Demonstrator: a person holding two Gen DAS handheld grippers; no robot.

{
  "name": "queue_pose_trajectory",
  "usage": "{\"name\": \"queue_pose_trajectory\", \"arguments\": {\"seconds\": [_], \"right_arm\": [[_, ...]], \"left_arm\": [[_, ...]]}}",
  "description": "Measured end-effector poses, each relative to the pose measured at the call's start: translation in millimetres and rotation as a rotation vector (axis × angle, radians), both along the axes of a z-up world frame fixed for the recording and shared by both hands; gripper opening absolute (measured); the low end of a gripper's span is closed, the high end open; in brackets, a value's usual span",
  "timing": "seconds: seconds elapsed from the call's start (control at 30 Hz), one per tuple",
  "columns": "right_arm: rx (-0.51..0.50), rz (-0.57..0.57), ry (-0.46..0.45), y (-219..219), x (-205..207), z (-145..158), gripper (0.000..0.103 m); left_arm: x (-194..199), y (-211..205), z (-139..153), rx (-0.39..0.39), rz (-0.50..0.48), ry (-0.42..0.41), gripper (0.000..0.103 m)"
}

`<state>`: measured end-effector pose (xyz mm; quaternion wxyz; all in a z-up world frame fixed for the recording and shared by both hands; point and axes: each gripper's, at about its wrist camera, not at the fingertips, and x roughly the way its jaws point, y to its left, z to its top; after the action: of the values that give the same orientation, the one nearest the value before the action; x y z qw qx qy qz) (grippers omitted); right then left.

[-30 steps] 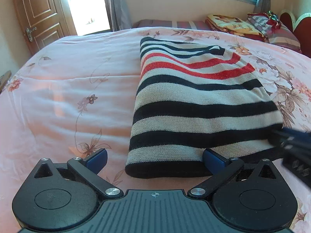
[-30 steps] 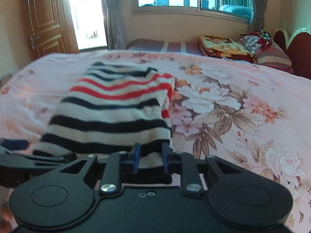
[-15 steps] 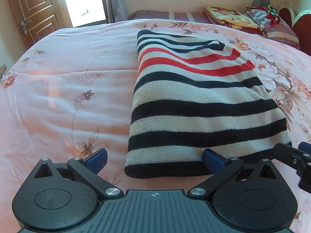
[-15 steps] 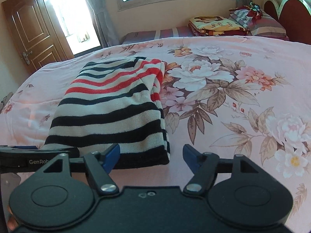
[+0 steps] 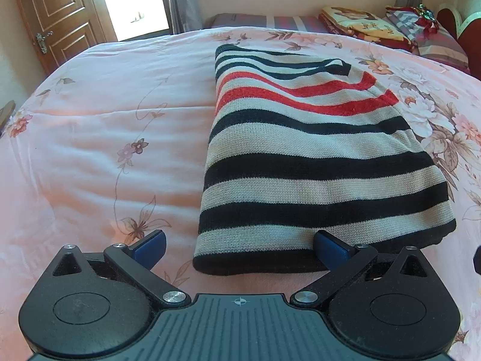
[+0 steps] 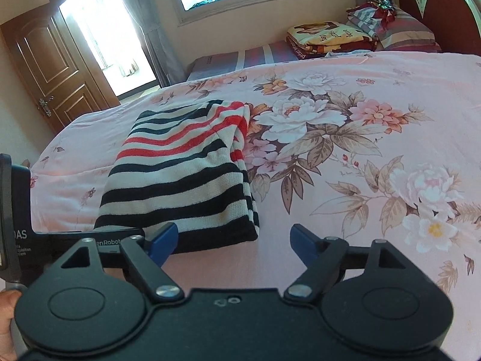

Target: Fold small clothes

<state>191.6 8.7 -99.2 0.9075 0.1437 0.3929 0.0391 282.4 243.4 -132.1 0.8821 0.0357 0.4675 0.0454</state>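
Note:
A folded knit sweater (image 5: pixel 312 162) with black, beige and red stripes lies flat on the pink floral bedspread (image 5: pixel 105 150). It also shows in the right wrist view (image 6: pixel 183 177). My left gripper (image 5: pixel 239 245) is open and empty, its blue fingertips either side of the sweater's near hem, just in front of it. My right gripper (image 6: pixel 233 240) is open and empty, raised a little above the bed at the sweater's near right corner. The left gripper's body (image 6: pixel 60 240) shows at the left edge of the right wrist view.
Folded blankets and pillows (image 6: pixel 345 34) are stacked at the bed's far end by a red headboard (image 6: pixel 445 15). A wooden door (image 5: pixel 54 21) and a bright doorway stand far left. Bare bedspread (image 6: pixel 375 165) stretches right of the sweater.
My right gripper opened, let go of the sweater's near hem and pulled back and up to the right. The sweater now lies still. My left gripper stayed open and barely moved.

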Motion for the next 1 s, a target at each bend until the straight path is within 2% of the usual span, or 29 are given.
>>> {"name": "queue_pose_trajectory", "arguments": {"seconds": [0.17,0.37,0.5,0.6,0.77,0.9,1.0], "right_arm": [[0.091,0.003,0.054,-10.7,-12.3,4.4,0.088],[0.087,0.059,0.085,-17.0,-42.8,19.1,0.091],[0.05,0.142,0.087,-14.5,-75.4,36.1,0.092],[-0.036,0.195,0.039,-9.5,-107.7,56.4,0.092],[-0.209,0.184,-0.123,-4.7,-166.1,96.3,0.093],[-0.258,0.135,-0.259,-8.7,-205.3,124.8,0.096],[-0.285,0.106,-0.329,-12.5,-227.5,137.7,0.097]], "left_arm": [[-25.5,-6.6,20.4,0.016,0.004,-0.045,0.103],[-77.2,-10.3,64.4,-0.004,-0.001,-0.099,0.103],[-121.7,-14.1,98.3,-0.005,0.006,-0.151,0.103],[-159.6,-16.4,121.7,-0.016,0.011,-0.179,0.103],[-220.1,-17.8,148.9,-0.036,0.03,-0.225,0.103],[-268.0,-18.9,163.5,-0.039,0.052,-0.269,0.103],[-295.9,-18.2,172.6,-0.042,0.077,-0.297,0.103]]}}
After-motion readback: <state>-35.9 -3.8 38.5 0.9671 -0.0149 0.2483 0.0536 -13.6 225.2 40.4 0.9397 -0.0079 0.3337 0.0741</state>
